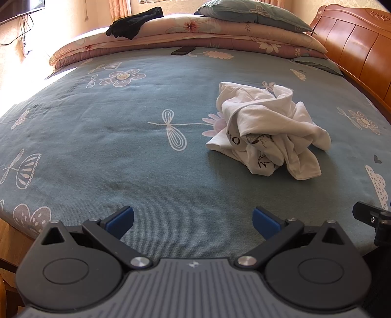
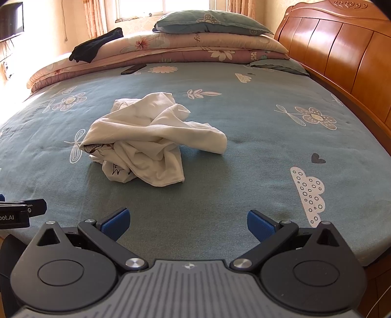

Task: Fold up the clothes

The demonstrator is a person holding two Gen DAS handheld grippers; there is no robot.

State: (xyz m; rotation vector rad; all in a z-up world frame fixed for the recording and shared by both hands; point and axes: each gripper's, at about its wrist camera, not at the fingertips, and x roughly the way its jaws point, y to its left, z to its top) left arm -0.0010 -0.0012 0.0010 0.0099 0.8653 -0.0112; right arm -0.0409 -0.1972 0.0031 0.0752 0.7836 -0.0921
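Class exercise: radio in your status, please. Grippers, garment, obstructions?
Left gripper open, right gripper open, both empty. White T-shirt crumpled on bedsheet, untouched. Path clear.

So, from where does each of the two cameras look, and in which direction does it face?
Left wrist view: sits on the left gripper at the near edge of the bed, facing across it to the folded quilts; open blue fingers show, the white shirt lies ahead to the right, and the other gripper's tip shows at right.
Right wrist view: sits on the right gripper, facing the same way; open fingers show, the shirt lies ahead to the left.
Shared: bed, shirt, quilts, pillow, headboard, black garment.
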